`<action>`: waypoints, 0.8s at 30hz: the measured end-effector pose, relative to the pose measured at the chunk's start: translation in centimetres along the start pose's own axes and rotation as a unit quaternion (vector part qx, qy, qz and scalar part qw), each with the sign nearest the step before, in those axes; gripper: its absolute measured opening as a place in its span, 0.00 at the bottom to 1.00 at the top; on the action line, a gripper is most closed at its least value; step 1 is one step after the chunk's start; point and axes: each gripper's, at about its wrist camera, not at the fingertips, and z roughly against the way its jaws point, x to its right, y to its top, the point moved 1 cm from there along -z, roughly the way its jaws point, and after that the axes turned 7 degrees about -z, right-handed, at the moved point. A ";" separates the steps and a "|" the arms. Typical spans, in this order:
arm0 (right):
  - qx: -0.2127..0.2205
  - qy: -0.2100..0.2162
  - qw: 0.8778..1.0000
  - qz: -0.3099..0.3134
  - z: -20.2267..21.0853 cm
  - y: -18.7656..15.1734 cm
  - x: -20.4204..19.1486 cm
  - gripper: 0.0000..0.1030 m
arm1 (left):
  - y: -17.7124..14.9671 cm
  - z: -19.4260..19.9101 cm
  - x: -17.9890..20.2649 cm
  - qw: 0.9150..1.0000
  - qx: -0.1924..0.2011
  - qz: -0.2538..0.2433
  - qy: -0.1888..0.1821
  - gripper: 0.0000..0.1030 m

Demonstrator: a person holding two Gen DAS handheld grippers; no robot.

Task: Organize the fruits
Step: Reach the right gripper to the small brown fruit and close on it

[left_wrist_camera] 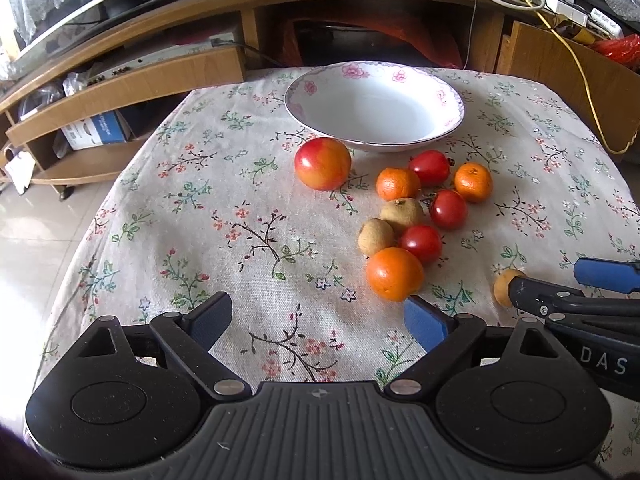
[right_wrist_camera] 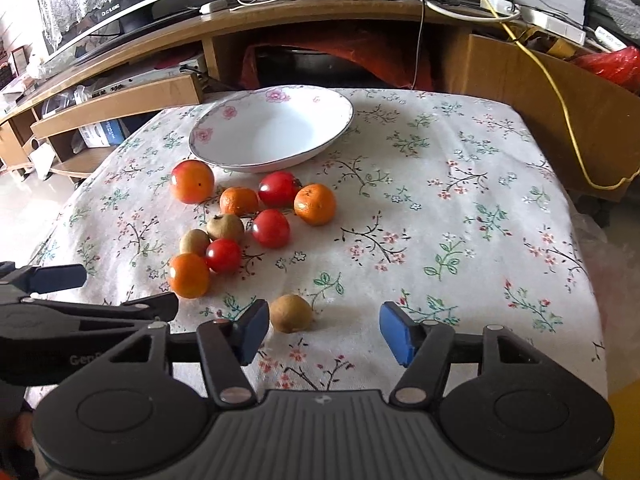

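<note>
From the left wrist, the bowl (left_wrist_camera: 374, 106) stands empty with 9 fruits clustered just before it on the bench (left_wrist_camera: 192, 216), so sorting looks unstarted; the left tool (left_wrist_camera: 318, 320) gapes wide, holding nothing. From the right wrist, the right tool (right_wrist_camera: 324, 330) is half open around 1 lone brown fruit (right_wrist_camera: 291, 313), well short of the bowl, its pads not pressing it.

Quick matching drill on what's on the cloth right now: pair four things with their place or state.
1. bowl
2. lone brown fruit
3. biggest red-orange fruit
4. left claw

A. between the right claw's pads, untouched
B. empty
C. open, over bare cloth
D. just left of the bowl's near rim

Pairs: 1-B, 2-A, 3-D, 4-C
</note>
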 end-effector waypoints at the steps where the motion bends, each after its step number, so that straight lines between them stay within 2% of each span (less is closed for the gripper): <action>1: -0.002 0.002 1.000 -0.001 -0.1 0.1 0.0 0.51 | 0.0 -0.1 -0.1 1.000 -0.001 0.002 -0.002 0.93; 14: -0.023 0.013 1.000 0.006 -1.8 0.6 -0.3 0.51 | 0.0 -1.5 -0.3 1.000 -0.021 0.007 0.005 0.94; 21: -0.031 0.023 0.999 0.017 -2.7 0.7 -0.6 0.47 | 0.1 -2.1 -0.5 1.000 -0.027 0.008 0.009 0.95; 24: -0.029 0.027 0.999 0.021 -2.9 0.9 -0.8 0.38 | 0.0 -2.3 -0.5 1.000 -0.026 0.006 0.014 0.98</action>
